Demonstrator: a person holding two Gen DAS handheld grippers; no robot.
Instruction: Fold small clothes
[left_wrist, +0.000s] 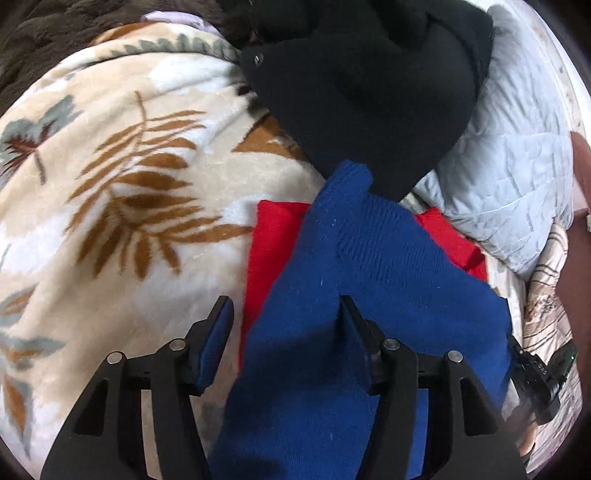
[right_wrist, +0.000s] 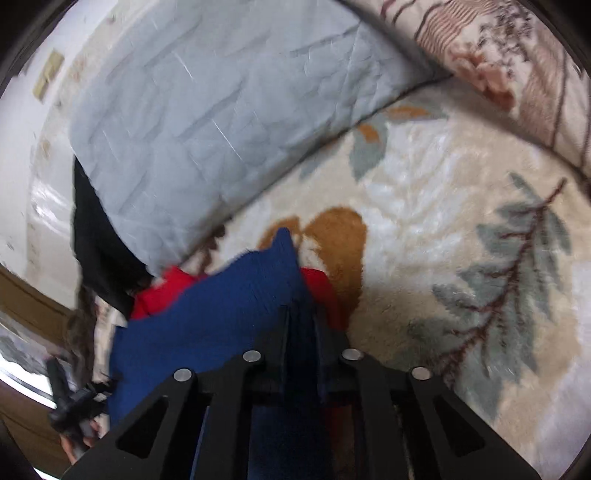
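Blue knit garment (left_wrist: 369, 266) over red cloth (left_wrist: 269, 251), left tongs (left_wrist: 286, 314) released, right tongs (right_wrist: 301, 314) pinching it

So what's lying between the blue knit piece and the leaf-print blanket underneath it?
A red garment lies there, under the blue knit piece and on the leaf-print blanket. Both wrist views show red edges poking out on either side of the blue.

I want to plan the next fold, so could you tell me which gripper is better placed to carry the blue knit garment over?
Probably the right. The right gripper is closed on an edge of the blue knit garment, while the left gripper stands open with the cloth only lying loosely between its fingers, above the red garment.
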